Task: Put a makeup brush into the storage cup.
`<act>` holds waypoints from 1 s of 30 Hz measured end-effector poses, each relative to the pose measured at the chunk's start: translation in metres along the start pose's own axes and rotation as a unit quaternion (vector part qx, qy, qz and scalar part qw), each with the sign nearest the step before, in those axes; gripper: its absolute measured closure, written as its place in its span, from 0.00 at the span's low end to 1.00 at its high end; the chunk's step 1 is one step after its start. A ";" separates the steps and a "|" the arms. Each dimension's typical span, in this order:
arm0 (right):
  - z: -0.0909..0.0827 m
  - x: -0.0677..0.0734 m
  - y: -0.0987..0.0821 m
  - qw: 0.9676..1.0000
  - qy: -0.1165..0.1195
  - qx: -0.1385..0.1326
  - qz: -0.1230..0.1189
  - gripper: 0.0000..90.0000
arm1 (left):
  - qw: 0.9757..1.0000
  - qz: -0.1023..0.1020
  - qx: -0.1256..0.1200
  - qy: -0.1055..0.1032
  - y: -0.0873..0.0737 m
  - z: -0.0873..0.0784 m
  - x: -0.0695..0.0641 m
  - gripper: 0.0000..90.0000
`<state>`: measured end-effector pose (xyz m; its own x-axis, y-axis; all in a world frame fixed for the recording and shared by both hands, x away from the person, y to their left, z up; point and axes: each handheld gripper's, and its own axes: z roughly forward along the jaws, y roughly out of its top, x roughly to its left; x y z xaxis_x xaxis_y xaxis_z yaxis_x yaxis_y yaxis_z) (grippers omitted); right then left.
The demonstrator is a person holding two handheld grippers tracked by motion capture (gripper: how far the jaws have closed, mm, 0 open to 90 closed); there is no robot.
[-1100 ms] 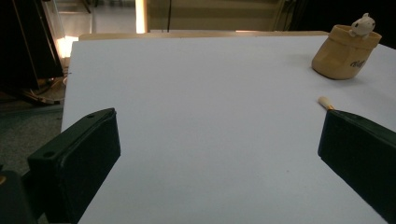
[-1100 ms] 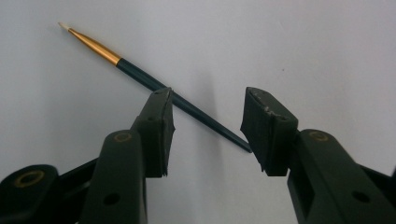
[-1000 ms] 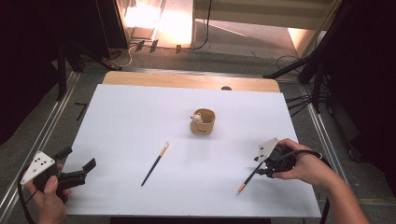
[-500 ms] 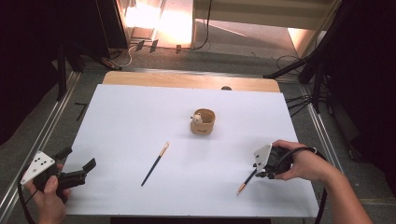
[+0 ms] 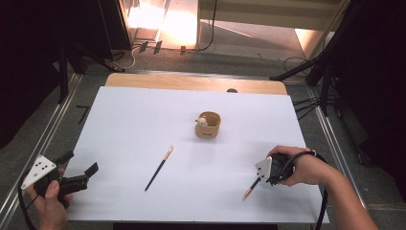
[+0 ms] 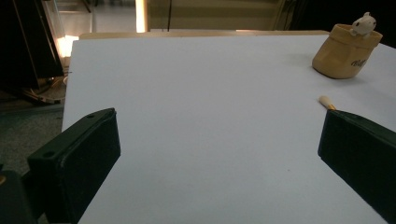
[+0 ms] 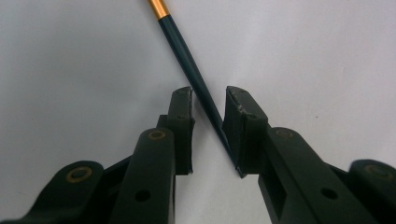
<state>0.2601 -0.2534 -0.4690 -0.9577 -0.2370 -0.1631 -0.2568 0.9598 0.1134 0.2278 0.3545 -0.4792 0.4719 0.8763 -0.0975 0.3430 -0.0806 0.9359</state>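
White table (image 5: 143, 120), brush (image 7: 187, 51) diagonal btwn closing right gripper (image 7: 208, 105) jaws

Tan cup (image 5: 208, 127) w/ small white figure (image 5: 203, 120), frame center; 2nd brush (image 5: 159, 168) lower-left of it.

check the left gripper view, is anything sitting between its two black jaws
No: the left gripper has its jaws spread wide over bare white tabletop, with the gold-banded brush off beside one jaw.

A recording studio: black stands (image 5: 330, 72) and cables (image 5: 210, 28) ring the white table (image 5: 143, 124)
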 end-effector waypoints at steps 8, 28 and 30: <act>0.004 -0.001 0.005 1.000 0.005 0.007 -0.013 0.84 | 1.000 0.000 0.000 0.000 0.000 0.000 0.000 0.00; 0.015 -0.006 0.011 0.998 0.046 0.032 -0.015 0.94 | 1.000 0.004 0.007 -0.002 0.000 0.002 -0.001 0.00; 0.015 -0.007 0.011 0.998 0.049 0.031 -0.008 0.94 | 1.000 0.005 0.007 -0.002 0.000 0.002 -0.001 0.00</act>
<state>0.2656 -0.2395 -0.4817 -0.9622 -0.2638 -0.0681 -0.2674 0.9623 0.0497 0.2290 0.3525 -0.4798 0.4786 0.8734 -0.0898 0.3493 -0.0956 0.9321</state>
